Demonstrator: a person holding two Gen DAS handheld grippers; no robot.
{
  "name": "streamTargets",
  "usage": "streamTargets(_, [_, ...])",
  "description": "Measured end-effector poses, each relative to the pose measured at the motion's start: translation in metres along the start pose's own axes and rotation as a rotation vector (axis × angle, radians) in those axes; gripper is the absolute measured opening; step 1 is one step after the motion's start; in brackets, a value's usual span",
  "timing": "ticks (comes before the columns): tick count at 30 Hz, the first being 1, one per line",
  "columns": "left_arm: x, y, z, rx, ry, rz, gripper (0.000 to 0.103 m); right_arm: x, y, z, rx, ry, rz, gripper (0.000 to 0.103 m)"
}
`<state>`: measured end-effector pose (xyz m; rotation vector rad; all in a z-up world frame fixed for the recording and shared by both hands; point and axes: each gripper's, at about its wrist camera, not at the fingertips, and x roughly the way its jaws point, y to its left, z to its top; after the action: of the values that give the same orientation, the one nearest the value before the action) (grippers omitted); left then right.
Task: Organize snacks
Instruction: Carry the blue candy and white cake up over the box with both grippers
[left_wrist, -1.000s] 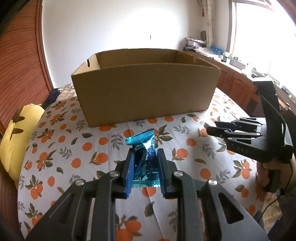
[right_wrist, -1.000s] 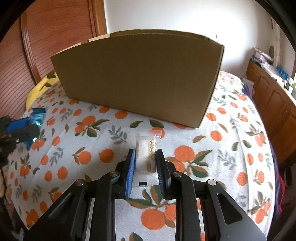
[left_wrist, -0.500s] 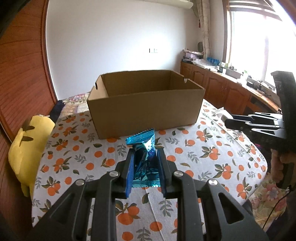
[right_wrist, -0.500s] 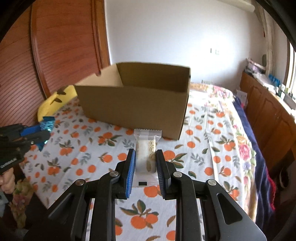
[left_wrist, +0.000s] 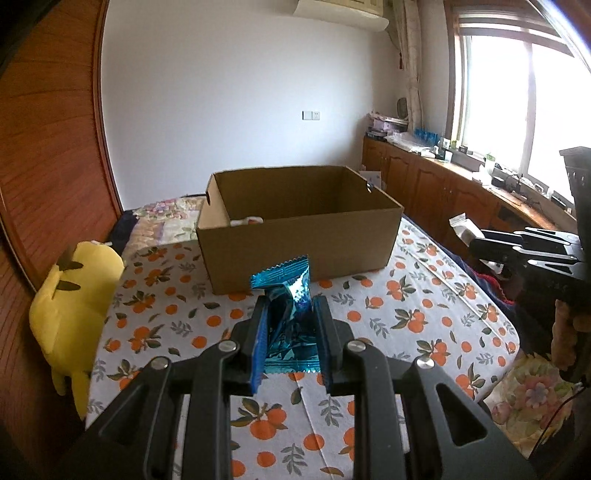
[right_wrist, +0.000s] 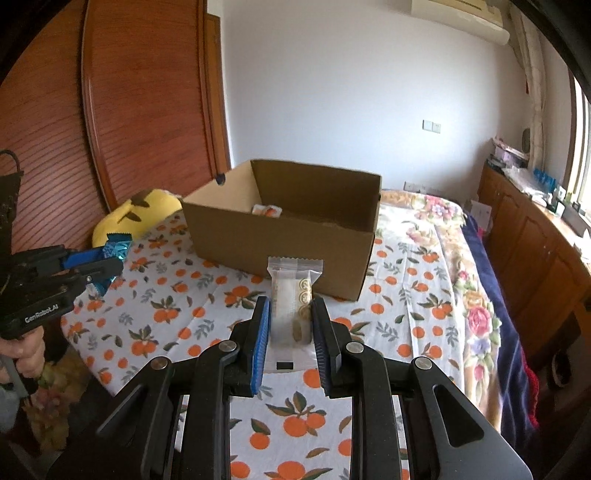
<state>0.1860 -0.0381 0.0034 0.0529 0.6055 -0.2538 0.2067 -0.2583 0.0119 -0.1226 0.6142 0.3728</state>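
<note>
While both packets hang clear of the table: each hand-held tool carries one snack above the orange-print tablecloth (left_wrist: 424, 317), with the open brown cardboard box (left_wrist: 299, 247) ahead.
Left tool: the left gripper (left_wrist: 290, 325) has its blue-padded jaws nearly closed, pinching a crinkled blue foil snack packet (left_wrist: 286, 295) around its lower half; the sealed top edge sticks up free.
Right tool: the right gripper (right_wrist: 290, 325) has its jaws closed tight on a clear-and-white plastic biscuit packet (right_wrist: 293, 295), gripped low, upper seal free.
Task's things: both packets are in the air, short of the box's near wall; at least one wrapped snack (right_wrist: 267, 210) already lies inside the box.
Step, as judged: carrying both packets over the near wall to drop them in.
Risk, slipping: foil is slick and crushed unevenly, so the blue packet could slide out if the tool tilts or jerks.
Risk, wall: a low approach could catch a packet's hanging end on the box rim and knock the light box along the cloth.
Risk, crowding: two tools over one opening could bump each other.
Risk, early release: letting go before the rim drops the packet on the cloth.
Bystander: a yellow plush toy (left_wrist: 70, 306) sits at the table's left edge, well apart from the path.
</note>
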Motion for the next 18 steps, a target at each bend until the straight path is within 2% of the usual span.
streamTargets(7, [0.012, 0.003, 0.019, 0.018, -0.019, 0.000, 0.021, 0.001, 0.000, 0.015, -0.017, -0.029, 0.009, 0.021])
streamTargets(18, [0.070, 0.007, 0.059, 0.052, -0.036, -0.006, 0.021, 0.059, -0.009, 0.046, -0.047, -0.019, 0.014, 0.021])
